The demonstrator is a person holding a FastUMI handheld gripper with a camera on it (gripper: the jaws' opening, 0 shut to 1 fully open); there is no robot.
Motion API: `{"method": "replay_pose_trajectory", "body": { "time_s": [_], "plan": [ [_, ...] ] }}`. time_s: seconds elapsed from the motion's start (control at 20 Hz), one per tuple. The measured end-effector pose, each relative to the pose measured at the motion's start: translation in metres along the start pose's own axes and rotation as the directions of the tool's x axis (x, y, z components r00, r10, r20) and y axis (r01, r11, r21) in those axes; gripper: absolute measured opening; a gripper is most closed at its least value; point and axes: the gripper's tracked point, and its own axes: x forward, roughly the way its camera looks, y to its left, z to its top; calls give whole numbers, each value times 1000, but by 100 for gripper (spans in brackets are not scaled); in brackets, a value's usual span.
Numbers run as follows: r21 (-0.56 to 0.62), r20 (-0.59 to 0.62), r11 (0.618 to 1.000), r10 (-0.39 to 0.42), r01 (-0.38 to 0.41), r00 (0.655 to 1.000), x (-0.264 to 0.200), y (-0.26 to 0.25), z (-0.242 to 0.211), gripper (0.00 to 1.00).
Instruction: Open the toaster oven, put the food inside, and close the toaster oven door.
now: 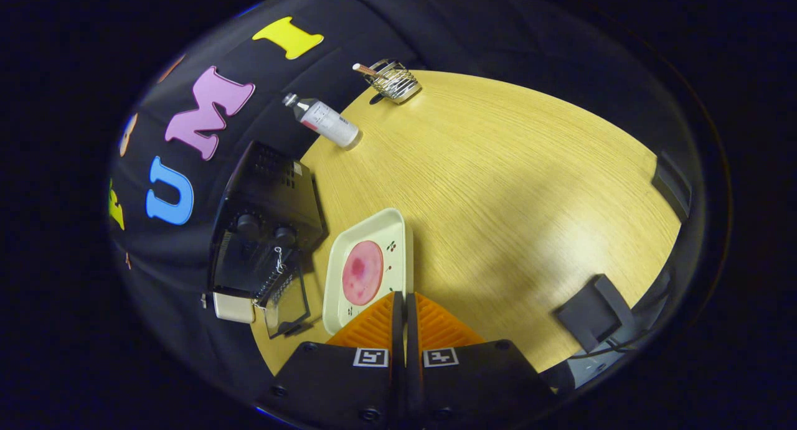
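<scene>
A cream tray [373, 231] carries a round pink slice of food [362, 272] on the wooden table [510, 187]. My gripper [400, 296] is shut, its orange fingers [373, 324] pinching the tray's near rim between them. Right beside the tray stands the black toaster oven [268, 187] with two knobs [249, 223]. Its glass door [287, 302] hangs open towards the table, and a wire rack [274, 280] shows at the mouth. The tray lies apart from the oven's opening.
A bottle with a white label [327, 122] lies on the table's far side beyond the oven. A wire holder [393, 80] stands further back. Black brackets [594, 318] [672, 184] sit along the table's edge. A cream block [233, 307] is by the oven.
</scene>
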Motion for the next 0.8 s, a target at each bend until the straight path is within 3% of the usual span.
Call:
{"method": "replay_pose_trajectory", "body": {
  "time_s": [0.3,0.8],
  "plan": [
    [128,92,990,43,-54,995,-34,20,-18,6],
    [135,84,974,173,-183,981,-36,106,-69,6]
  ]
}}
